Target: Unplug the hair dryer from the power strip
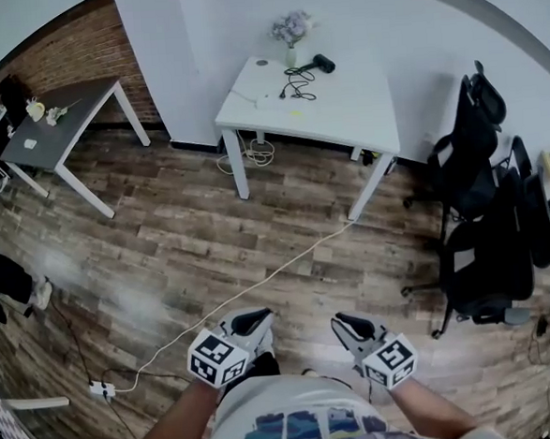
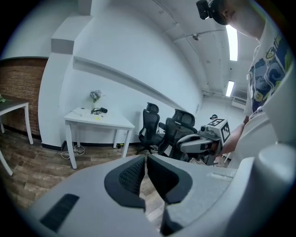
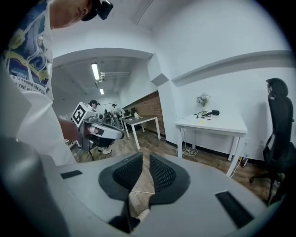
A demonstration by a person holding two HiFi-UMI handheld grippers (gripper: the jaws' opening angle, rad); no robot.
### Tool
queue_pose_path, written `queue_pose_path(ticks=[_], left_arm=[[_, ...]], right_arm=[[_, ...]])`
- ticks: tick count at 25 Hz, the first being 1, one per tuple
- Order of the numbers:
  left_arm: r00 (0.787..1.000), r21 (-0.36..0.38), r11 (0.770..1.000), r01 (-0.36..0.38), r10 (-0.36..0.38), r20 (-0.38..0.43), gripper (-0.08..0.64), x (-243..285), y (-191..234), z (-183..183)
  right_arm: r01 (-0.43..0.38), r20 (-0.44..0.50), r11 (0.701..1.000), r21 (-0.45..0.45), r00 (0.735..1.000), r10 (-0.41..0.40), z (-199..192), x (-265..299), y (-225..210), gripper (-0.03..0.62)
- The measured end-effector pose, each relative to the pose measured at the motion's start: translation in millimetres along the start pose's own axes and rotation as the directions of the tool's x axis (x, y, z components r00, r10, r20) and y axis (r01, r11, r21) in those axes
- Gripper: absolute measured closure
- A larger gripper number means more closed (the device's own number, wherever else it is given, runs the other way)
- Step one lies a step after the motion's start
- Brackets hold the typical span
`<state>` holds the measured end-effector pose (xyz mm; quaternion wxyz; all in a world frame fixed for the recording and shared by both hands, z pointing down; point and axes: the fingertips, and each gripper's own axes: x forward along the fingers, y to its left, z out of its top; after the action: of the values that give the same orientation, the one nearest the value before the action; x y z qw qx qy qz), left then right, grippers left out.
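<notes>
The black hair dryer [image 1: 321, 63] lies at the far edge of a white table [image 1: 343, 115] across the room, its dark cord [image 1: 296, 89] coiled beside it. A flat white block [image 1: 251, 99] that may be the power strip lies at the table's left. The dryer also shows small in the left gripper view [image 2: 101, 110] and the right gripper view [image 3: 213, 112]. Both grippers are held close to the person's body, far from the table. The left gripper [image 1: 255, 316] [image 2: 146, 159] is shut and empty. The right gripper [image 1: 346, 321] [image 3: 143, 155] also has its jaws together, nothing between them.
A vase of flowers [image 1: 291, 30] stands by the dryer. Black office chairs [image 1: 486, 208] crowd the right side. A grey desk [image 1: 57, 121] stands at the left. A white cable [image 1: 261, 282] crosses the wooden floor to a floor power strip [image 1: 102, 389].
</notes>
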<state>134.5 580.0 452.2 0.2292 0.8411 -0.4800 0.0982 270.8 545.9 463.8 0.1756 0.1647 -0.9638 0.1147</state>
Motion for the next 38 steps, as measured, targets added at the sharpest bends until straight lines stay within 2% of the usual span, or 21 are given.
queue_pose_path(ticks=[4,6,9,12,18,23,28,33,38], left_arm=[[1.000,0.019,1.000,0.000,0.000,0.013,0.554,1,53,27],[1.000,0.027,1.000,-0.006,0.006,0.015,0.500,1,77,36],[1.000,0.036,0.999,-0.007,0.006,0.017,0.483,1,114,45],[1.000,0.032,0.999,-0.014,0.013,0.012,0.437,4,148,55],[1.000,0.015,1.000,-0.021,0.021,0.003,0.382,36,189,79],[1.000,0.007,1.000,-0.014,0.014,-0.020,0.374,88,210,100],[0.999,0.006,1.000,-0.024,0.024,-0.046,0.374,151,236,139],[0.996,0.016,0.998,-0.062,0.063,-0.057,0.374,210,264,187],[0.993,0.011,0.994,-0.108,0.108,-0.054,0.374,264,285,218]], right_arm=[[0.025,-0.001,1.000,-0.007,1.000,-0.025,31,45,-12,0.549],[0.032,-0.008,0.999,-0.012,0.999,-0.032,40,65,-17,0.558],[0.045,-0.010,0.999,-0.012,0.999,-0.045,50,94,-23,0.560],[0.064,-0.013,0.998,-0.006,0.998,-0.064,61,118,-31,0.543],[0.077,-0.012,0.997,0.016,0.997,-0.077,74,141,-69,0.528],[0.078,-0.016,0.996,0.047,0.997,-0.077,73,157,-130,0.526],[0.062,-0.007,0.997,0.055,0.998,-0.062,106,180,-213,0.531],[0.013,0.008,0.999,0.031,1.000,-0.013,136,202,-295,0.532],[-0.040,0.003,0.999,0.013,0.999,0.040,149,216,-359,0.532]])
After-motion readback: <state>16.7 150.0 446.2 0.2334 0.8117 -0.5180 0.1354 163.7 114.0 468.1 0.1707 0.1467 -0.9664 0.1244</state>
